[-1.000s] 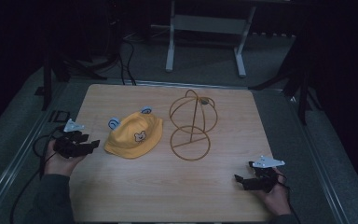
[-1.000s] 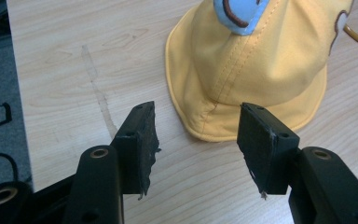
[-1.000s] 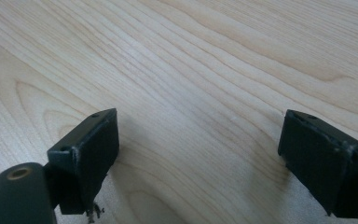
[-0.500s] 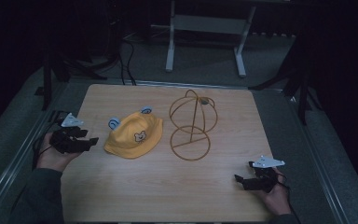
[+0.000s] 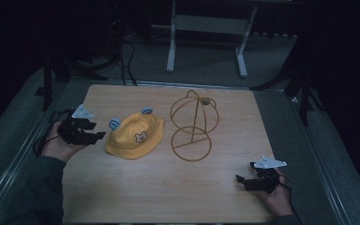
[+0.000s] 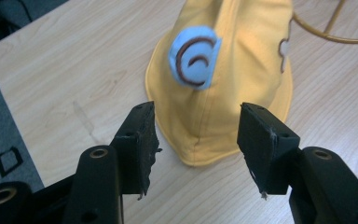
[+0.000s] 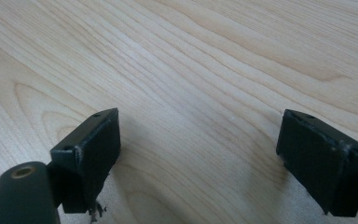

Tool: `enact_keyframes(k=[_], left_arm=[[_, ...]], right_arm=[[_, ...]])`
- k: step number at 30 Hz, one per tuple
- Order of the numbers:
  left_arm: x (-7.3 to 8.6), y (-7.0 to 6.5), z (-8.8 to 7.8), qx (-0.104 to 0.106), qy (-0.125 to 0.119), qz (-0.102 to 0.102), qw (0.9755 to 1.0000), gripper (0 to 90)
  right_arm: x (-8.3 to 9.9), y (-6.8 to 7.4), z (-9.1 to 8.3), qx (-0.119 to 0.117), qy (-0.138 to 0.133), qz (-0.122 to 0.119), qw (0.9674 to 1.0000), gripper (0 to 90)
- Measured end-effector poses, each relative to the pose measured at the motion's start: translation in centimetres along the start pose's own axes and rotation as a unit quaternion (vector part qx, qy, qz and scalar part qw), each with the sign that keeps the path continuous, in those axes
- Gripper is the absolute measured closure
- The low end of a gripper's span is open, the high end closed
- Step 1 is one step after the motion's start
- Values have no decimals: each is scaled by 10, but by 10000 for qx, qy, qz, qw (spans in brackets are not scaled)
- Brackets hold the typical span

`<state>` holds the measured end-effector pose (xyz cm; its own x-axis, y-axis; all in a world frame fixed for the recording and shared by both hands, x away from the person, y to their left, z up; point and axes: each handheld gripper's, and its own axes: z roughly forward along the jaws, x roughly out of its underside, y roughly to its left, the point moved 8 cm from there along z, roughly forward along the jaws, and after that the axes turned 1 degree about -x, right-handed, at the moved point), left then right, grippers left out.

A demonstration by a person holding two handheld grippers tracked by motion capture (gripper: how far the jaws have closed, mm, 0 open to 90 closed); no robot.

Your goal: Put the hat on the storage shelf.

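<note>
Wooden table (image 5: 136,192) unchanged over the last second, wire hat stand (image 5: 193,124) upright at centre, untouched. Yellow hat (image 5: 135,136) lay flat just left of stand, same spot as before. Left gripper (image 5: 93,137) shifted slightly toward hat, jaws spread, brim edge lined up between them in left gripper view, not yet touched. Right gripper (image 5: 242,180) parked near right front edge, jaws wide, empty. Likely hat pickup starting.
</note>
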<state>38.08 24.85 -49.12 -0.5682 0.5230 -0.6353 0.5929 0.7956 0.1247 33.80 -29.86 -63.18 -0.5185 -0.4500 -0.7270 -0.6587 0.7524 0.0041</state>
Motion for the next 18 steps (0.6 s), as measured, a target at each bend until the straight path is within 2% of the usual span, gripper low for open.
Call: enact_keyframes(k=[6,11,15,18], left_arm=[[-14,0,-3,99,2,151,9998,464],[-23,0,0,199,124,327,9992,468],[-29,2,4,201,179,394,9989,464],[-33,3,5,281,187,434,9985,464]], right_arm=[[0,0,0,0,3,6,10000,135],[0,0,0,-2,6,10,10000,136],[0,0,0,-2,5,8,10000,136],[0,0,0,-2,5,7,10000,136]])
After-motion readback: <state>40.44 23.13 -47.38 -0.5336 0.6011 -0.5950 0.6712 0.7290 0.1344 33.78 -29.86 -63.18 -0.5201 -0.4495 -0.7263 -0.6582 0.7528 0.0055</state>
